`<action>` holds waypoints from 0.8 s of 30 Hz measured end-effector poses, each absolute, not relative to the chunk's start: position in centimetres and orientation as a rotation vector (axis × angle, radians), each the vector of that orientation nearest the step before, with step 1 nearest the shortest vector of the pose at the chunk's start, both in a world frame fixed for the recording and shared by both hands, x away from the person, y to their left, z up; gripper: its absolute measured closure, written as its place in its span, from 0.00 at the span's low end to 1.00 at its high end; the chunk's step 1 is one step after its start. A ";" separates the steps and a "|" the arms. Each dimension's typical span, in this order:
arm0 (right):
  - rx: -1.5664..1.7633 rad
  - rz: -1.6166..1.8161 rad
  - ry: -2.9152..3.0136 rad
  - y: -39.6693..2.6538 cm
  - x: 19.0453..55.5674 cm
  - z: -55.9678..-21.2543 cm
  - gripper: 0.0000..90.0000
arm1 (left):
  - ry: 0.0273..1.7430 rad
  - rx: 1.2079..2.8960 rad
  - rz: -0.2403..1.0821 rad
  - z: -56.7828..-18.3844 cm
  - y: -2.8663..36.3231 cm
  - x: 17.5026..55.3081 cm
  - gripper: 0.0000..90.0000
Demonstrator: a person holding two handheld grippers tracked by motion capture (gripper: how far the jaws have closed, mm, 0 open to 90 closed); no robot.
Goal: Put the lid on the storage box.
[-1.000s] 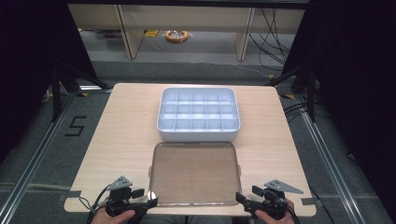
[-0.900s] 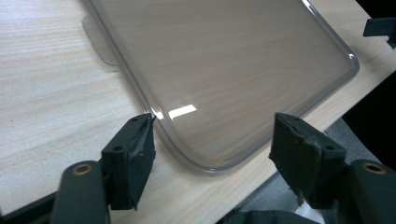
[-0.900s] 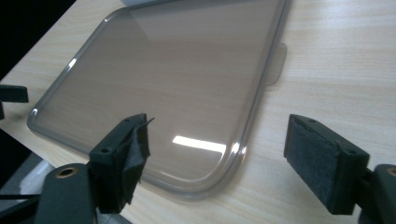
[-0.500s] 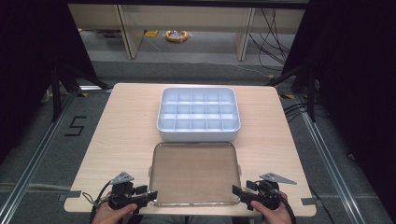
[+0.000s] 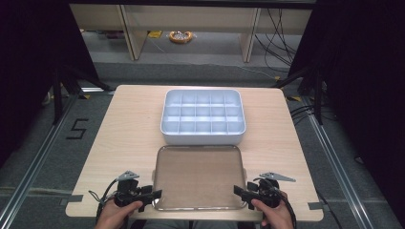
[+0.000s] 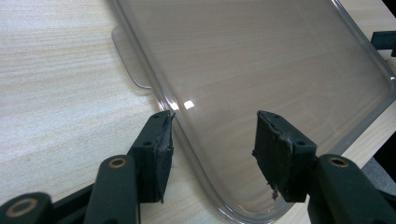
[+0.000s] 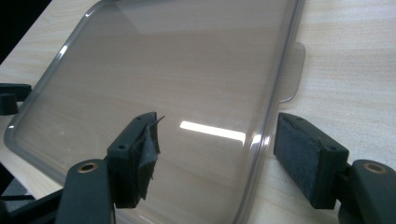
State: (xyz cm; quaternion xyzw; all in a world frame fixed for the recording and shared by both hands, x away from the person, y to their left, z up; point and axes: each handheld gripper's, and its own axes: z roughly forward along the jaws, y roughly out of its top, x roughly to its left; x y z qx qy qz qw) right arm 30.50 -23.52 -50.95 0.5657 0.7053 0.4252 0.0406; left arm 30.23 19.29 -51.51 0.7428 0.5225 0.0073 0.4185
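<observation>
A clear plastic lid (image 5: 198, 174) lies flat on the wooden table (image 5: 129, 129), just in front of a white compartment box (image 5: 203, 117). My left gripper (image 5: 155, 195) sits at the lid's near left corner. Its jaws have just been closing and straddle the lid's rim (image 6: 187, 140), one pad outside it, the other over the lid (image 6: 261, 60). My right gripper (image 5: 238, 192) is at the near right corner, also just closing. One of its pads is over the lid (image 7: 187, 60), the other stands off outside the rim (image 7: 261, 140). Neither pair presses on the rim.
The box's several compartments look empty. Small flat tabs stick out from the lid's side edges (image 6: 130, 60) (image 7: 292, 70). The table's front edge lies just behind both hands. Dark floor, cables and shelf legs surround the table.
Both grippers have slid inward along the front edge to the lid's near corners and sunk slightly. Both pairs of jaws have narrowed around the rim.
</observation>
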 end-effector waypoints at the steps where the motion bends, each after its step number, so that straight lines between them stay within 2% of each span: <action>1: 1.739 1.292 2.159 -23.4 30.6 -51.2 0.36 | 1.313 1.859 0.014 -51.5 19.3 30.2 0.51; 8: 1.839 1.363 2.087 -23.5 30.3 -51.3 0.35 | 1.308 1.857 0.003 -51.5 19.5 30.0 0.51; 14: 1.927 1.451 2.024 -24.1 29.8 -51.8 0.43 | 1.310 1.861 0.000 -51.5 19.7 29.8 0.51; 15: 1.942 1.455 2.038 -24.4 29.5 -51.7 0.48 | 1.320 1.848 0.003 -51.5 19.8 29.7 0.51; 19: 2.102 1.540 1.948 -24.6 28.9 -51.9 0.54 | 1.316 1.840 0.004 -51.5 19.7 29.6 0.52; 20: 2.137 1.575 1.945 -24.6 28.8 -52.0 0.61 | 1.309 1.845 -0.008 -51.5 19.6 29.6 0.53; 22: 2.141 1.595 1.963 -24.2 28.8 -52.3 0.65 | 1.291 1.861 -0.007 -51.6 19.5 29.5 0.54; 24: 2.013 1.528 1.982 -23.9 28.8 -52.0 0.63 | 1.291 1.859 0.002 -51.5 19.2 29.5 0.52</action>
